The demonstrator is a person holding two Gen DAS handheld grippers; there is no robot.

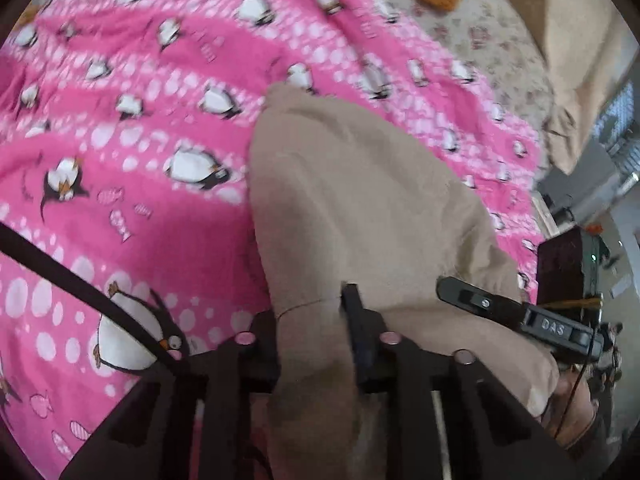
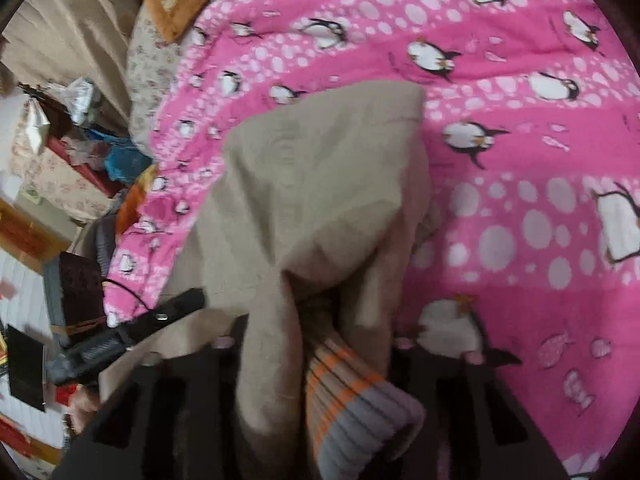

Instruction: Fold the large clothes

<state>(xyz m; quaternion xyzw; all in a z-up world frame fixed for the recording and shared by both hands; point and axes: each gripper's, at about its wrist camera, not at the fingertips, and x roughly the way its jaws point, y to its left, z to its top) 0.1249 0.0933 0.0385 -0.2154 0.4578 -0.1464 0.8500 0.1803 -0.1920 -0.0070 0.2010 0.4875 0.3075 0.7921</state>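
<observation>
Nearest the left wrist camera, the left gripper [image 1: 320,320] is seen clenched on a fold of the beige garment [image 1: 352,184], cloth being bunched between its dark fingers [image 1: 358,320]. From that pinch the garment runs away from the camera across the pink penguin blanket [image 1: 120,140], its long axis pointing up the blanket and ending in a rounded tip. To the right of the garment, the right gripper [image 1: 516,312] is seen from the side.

In the right wrist view, the right gripper [image 2: 316,320] is grasping the same garment [image 2: 320,184]: cloth is packed between the fingers, and a ribbed cuff [image 2: 352,396] striped grey and orange is draped toward the camera. The garment is held lifted over the blanket [image 2: 520,160], its far corner pointing away. Left of the garment the left gripper [image 2: 132,332] appears.

Beyond the garment, an orange cushion [image 2: 176,4] lies at the blanket's far edge, and cluttered boxes [image 2: 60,172] are seen off the bed
</observation>
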